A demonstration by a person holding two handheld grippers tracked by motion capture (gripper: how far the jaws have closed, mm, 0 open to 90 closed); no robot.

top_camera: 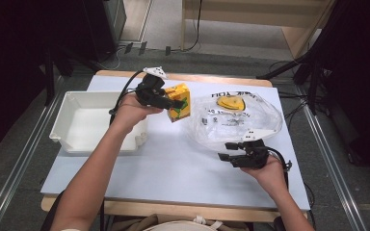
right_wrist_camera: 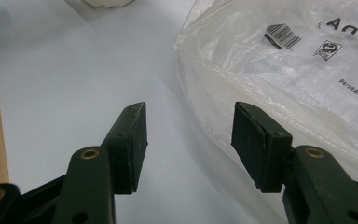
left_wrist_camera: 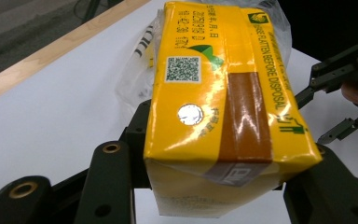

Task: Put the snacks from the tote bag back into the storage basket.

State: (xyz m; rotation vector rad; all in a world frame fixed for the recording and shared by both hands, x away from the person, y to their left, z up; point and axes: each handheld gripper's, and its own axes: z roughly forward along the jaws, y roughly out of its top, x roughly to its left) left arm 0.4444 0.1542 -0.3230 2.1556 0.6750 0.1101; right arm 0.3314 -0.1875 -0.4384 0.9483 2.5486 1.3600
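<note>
My left gripper [top_camera: 173,102] is shut on a yellow drink carton [top_camera: 179,101], held just above the white table between the tray and the bag. In the left gripper view the yellow carton [left_wrist_camera: 223,107] lies across the jaws, its foil straw hole and QR code facing up. A clear plastic bag [top_camera: 236,120] lies at the right of the table with a yellow item [top_camera: 231,102] inside. My right gripper [top_camera: 227,150] stands open at the bag's near edge with nothing between its fingers; in its own view the right gripper [right_wrist_camera: 189,140] has its right pad beside the clear bag [right_wrist_camera: 298,84].
A white tray [top_camera: 62,130] sits at the table's left with its inside bare. The table [top_camera: 173,163] has a wooden rim at front and back. Black stands and cables line the floor beyond the far edge.
</note>
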